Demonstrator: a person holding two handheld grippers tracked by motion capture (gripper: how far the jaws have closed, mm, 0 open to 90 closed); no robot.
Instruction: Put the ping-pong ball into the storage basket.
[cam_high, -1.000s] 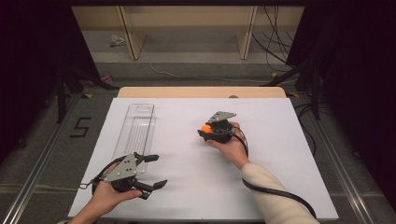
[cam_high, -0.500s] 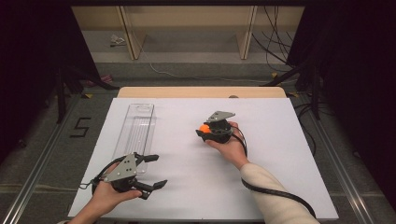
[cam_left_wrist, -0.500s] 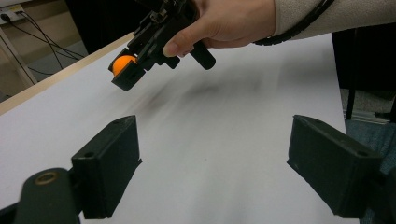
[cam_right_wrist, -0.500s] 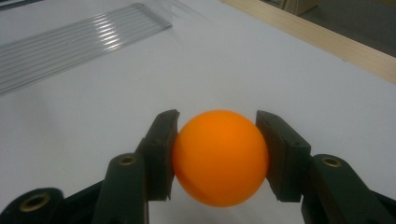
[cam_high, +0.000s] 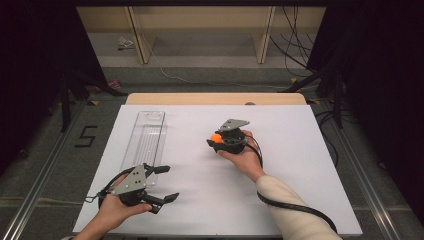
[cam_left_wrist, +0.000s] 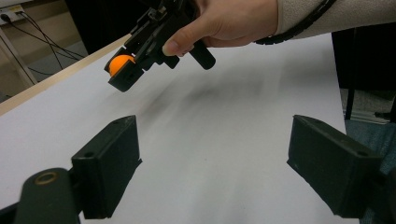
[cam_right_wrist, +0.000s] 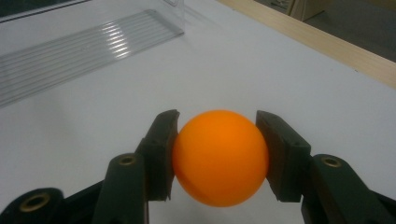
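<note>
An orange ball (cam_right_wrist: 219, 156) is clamped between the two black jaws of my right gripper (cam_right_wrist: 216, 154), which is shut on it. In the high view that gripper (cam_high: 216, 140) hangs near the middle of the white table, its ball (cam_high: 215, 137) pointing left. From the left gripper view the ball (cam_left_wrist: 120, 63) shows in the far gripper's jaws, lifted off the surface. My left gripper (cam_high: 162, 183) rests at the front left of the table, open, with nothing between its jaws (cam_left_wrist: 215, 168). A clear plastic tray (cam_high: 145, 140) lies along the left side.
The white table top (cam_high: 300, 150) has a wooden strip (cam_high: 215, 98) along its far edge. A black cable (cam_high: 295, 207) trails from the right gripper along the sleeve. Beyond the table stand shelf legs and floor cables.
</note>
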